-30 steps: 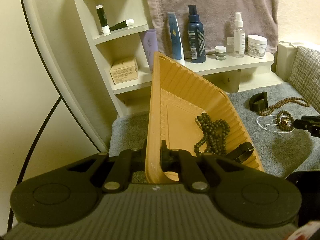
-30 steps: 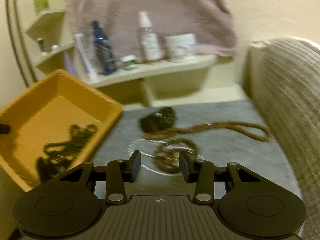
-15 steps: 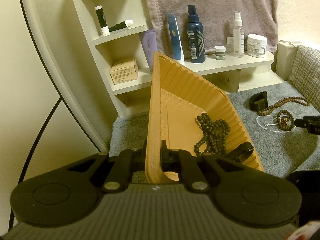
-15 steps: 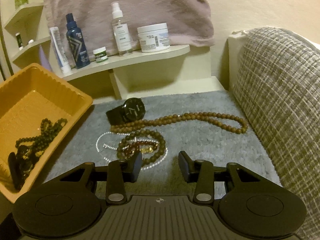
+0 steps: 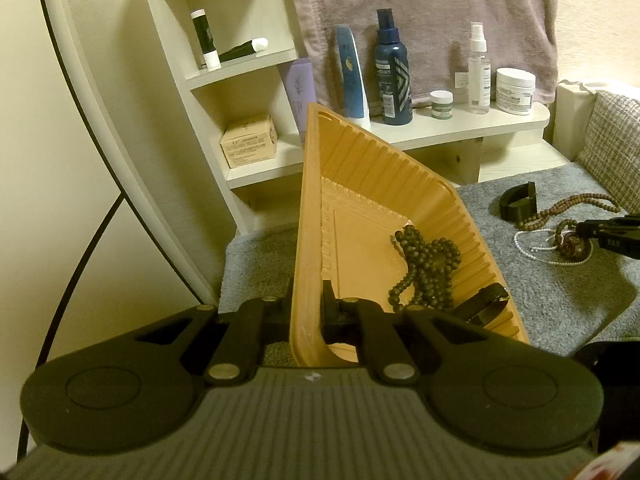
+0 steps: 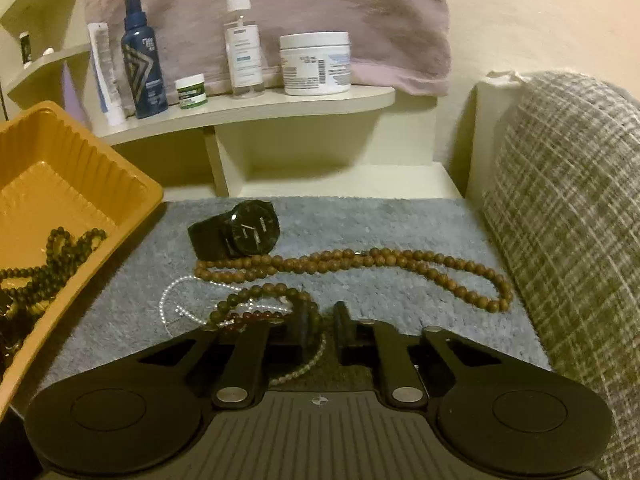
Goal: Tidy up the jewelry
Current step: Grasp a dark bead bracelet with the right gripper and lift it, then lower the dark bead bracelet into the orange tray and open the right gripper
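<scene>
- Left tongs (image 5: 307,304) clamped on the near wall of the orange tray (image 5: 360,176), centre of frame; tray tilted; dark bead strand (image 5: 424,268) and a black watch (image 5: 482,306) lie inside
- Right tongs (image 6: 323,326) narrowed around the bead bracelet (image 6: 256,304) on the grey mat (image 6: 400,224), lower centre; contact not discernible
- Brown bead necklace (image 6: 360,264) and second black watch (image 6: 240,234) lie just beyond, mid-frame
</scene>
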Action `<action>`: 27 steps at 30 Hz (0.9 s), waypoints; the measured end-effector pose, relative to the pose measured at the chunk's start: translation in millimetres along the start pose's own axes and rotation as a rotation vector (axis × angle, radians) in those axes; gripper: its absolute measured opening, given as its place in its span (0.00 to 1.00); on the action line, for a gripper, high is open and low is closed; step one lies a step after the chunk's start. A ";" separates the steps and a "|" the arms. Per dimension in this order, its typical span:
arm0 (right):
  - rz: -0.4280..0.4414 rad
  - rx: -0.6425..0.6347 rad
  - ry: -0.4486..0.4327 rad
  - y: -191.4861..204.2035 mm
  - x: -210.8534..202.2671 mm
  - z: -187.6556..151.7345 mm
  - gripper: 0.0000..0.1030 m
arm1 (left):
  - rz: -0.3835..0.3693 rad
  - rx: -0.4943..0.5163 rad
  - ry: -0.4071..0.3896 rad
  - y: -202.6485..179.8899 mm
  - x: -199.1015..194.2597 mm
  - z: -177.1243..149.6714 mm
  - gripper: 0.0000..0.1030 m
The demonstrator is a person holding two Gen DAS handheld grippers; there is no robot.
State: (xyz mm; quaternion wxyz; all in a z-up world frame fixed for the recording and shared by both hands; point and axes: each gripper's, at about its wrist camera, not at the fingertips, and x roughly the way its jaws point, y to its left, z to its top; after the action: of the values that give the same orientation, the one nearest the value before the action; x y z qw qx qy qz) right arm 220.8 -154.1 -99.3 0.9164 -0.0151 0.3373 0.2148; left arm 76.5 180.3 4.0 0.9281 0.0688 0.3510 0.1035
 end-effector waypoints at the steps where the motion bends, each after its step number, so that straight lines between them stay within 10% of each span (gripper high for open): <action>1: -0.001 -0.007 0.002 0.4 0.0 0.1 0.07 | 0.000 -0.001 0.000 0.5 0.1 0.0 0.07; 27: 0.064 -0.099 -0.210 33.5 -64.7 35.3 0.06 | 0.000 0.002 -0.004 -1.3 0.1 -0.4 0.07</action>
State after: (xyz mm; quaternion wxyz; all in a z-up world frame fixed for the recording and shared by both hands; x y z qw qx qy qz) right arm 184.9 -142.5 -27.7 0.9375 -0.0271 0.2286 0.2610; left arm 76.5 179.1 3.4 0.9288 0.0698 0.3490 0.1029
